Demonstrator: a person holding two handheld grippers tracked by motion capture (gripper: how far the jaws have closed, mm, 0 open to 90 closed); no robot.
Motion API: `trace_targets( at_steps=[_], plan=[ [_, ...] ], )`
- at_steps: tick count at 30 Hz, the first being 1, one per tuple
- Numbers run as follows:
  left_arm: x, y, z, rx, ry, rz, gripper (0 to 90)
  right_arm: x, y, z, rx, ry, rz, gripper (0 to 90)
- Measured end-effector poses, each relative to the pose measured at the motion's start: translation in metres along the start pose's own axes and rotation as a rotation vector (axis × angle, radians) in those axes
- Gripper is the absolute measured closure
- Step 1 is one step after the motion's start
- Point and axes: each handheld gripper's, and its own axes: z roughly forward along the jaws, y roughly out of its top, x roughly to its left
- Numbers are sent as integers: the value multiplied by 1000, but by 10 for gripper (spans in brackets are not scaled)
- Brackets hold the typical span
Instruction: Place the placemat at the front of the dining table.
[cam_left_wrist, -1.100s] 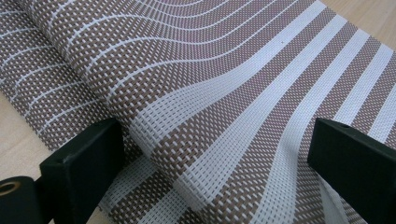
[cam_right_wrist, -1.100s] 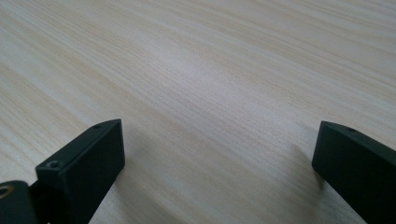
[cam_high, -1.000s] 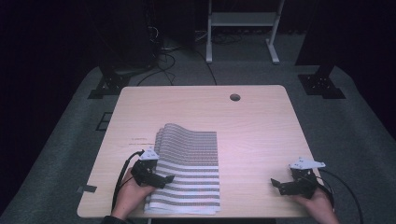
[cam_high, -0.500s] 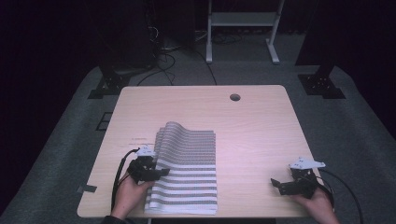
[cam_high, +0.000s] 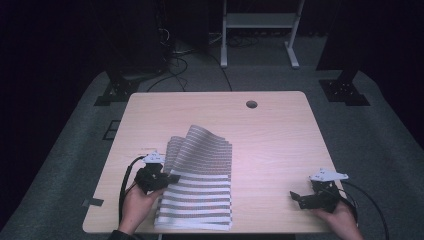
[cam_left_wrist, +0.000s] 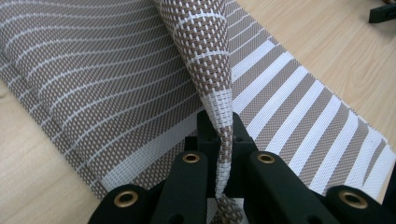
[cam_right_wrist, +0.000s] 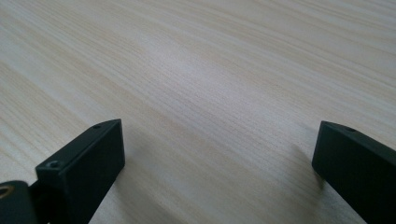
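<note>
Up comes the left gripper (cam_high: 167, 178), jaws just closed, pinching the brown-and-white striped woven mat (cam_high: 200, 192) lower centre, its edge peeling upward; right gripper (cam_high: 298, 197) spread wide.

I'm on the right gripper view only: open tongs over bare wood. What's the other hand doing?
Observer: The left tongs have just been closing and now pinch the edge of a striped woven mat, with the weave between their pads.
Operator: Is the mat lying flat?
Observer: No. In the high view its pinched left edge is raised, and the far part arches up off the table.
Operator: Where are my tongs relative to it?
Observer: The right tongs sit near the table's front right corner, apart from the mat, with bare wood in between.
</note>
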Motion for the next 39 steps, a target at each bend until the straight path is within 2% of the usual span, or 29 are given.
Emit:
trace_targets(
  at_steps=[10,18,28,39],
  plan=[
    [-8,16,-2,-28,-16,18,887,0,0,0,0,0,-1,12],
    [-15,32,2,-44,-39,29,888,0,0,0,0,0,0,12],
    [-30,56,18,-40,-70,66,889,0,0,0,2,-4,4,12],
    [-34,69,33,-37,-94,77,889,-1,-1,-1,2,0,0,12]
  ],
)
